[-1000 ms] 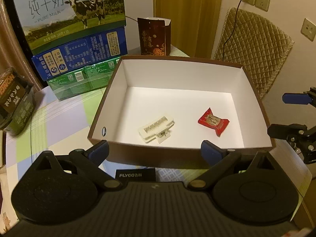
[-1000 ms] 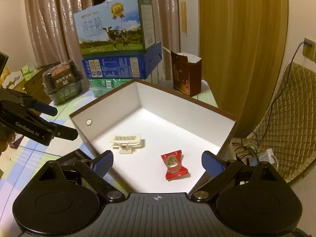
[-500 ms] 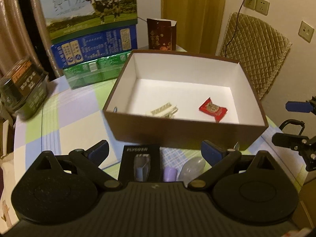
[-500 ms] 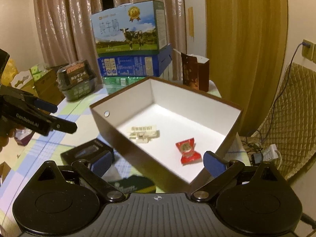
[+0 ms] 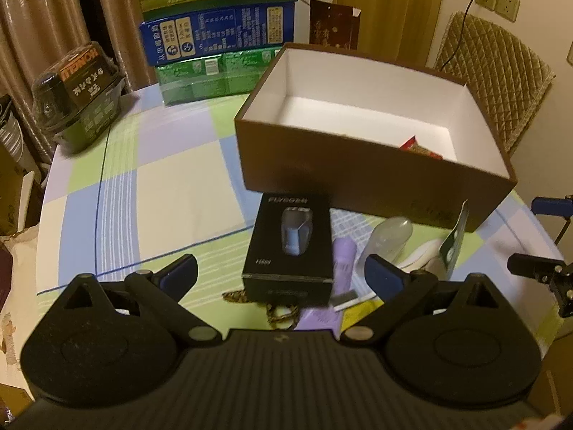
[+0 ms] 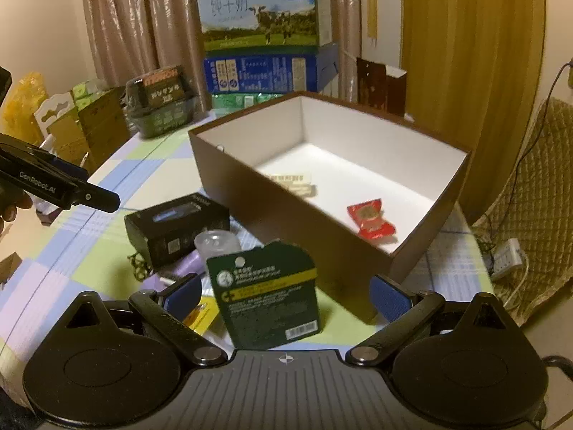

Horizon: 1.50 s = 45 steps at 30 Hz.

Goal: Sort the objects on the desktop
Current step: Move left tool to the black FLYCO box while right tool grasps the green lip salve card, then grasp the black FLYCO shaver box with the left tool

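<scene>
A brown box with a white inside (image 5: 358, 179) (image 6: 286, 211) stands on the checked tablecloth. In it lie a red candy wrapper (image 6: 370, 218) (image 5: 417, 147) and a white clip (image 6: 293, 183). In front of it lie a black FLYCO box (image 5: 288, 247) (image 6: 175, 224), a purple tube (image 5: 343, 263), a clear plastic piece (image 5: 390, 234) (image 6: 216, 242) and a green card package (image 6: 266, 295) (image 5: 454, 242). My left gripper (image 5: 283, 272) is open and empty above the black box. My right gripper (image 6: 284, 294) is open, its pads either side of the green card.
Stacked milk cartons (image 5: 218, 18) (image 6: 265, 36) stand at the back, with a dark gift bag (image 5: 333, 25) beside them and a dark snack tub (image 5: 77, 96) at the left. A quilted chair (image 5: 497, 82) is at the right past the table edge.
Both grippers have pulled back from over the brown box. The loose items in front of the box have come into view. Both stay open.
</scene>
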Each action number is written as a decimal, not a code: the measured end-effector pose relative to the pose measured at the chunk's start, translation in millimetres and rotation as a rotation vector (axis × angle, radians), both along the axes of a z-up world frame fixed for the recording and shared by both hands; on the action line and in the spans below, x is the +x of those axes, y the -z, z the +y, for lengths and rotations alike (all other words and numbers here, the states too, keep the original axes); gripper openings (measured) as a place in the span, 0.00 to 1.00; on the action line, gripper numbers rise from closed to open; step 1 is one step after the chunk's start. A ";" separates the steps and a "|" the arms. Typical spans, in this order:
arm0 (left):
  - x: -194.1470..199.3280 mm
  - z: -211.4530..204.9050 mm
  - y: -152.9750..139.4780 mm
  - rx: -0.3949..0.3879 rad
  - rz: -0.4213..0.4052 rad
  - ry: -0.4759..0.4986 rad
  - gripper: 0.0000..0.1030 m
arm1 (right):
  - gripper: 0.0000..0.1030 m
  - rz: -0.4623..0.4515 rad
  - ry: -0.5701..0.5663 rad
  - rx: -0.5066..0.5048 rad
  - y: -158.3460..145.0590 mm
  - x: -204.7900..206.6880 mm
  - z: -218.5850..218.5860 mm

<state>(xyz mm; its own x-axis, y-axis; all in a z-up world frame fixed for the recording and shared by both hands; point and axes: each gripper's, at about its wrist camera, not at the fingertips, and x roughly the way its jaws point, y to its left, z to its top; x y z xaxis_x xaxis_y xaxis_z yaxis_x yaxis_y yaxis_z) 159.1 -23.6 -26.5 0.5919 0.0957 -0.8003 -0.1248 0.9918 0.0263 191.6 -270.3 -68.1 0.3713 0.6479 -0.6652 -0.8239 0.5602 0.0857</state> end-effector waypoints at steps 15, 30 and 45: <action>-11.6 6.0 22.3 -0.007 0.024 0.008 0.95 | 0.95 0.043 -0.014 -0.045 36.5 5.8 6.8; 0.5 12.6 36.3 -0.011 0.058 0.014 0.95 | 0.95 0.038 -0.076 -0.055 74.4 15.1 31.3; 12.1 8.2 44.5 -0.019 0.065 0.079 0.95 | 0.86 -0.015 -0.125 -0.014 83.7 19.7 44.7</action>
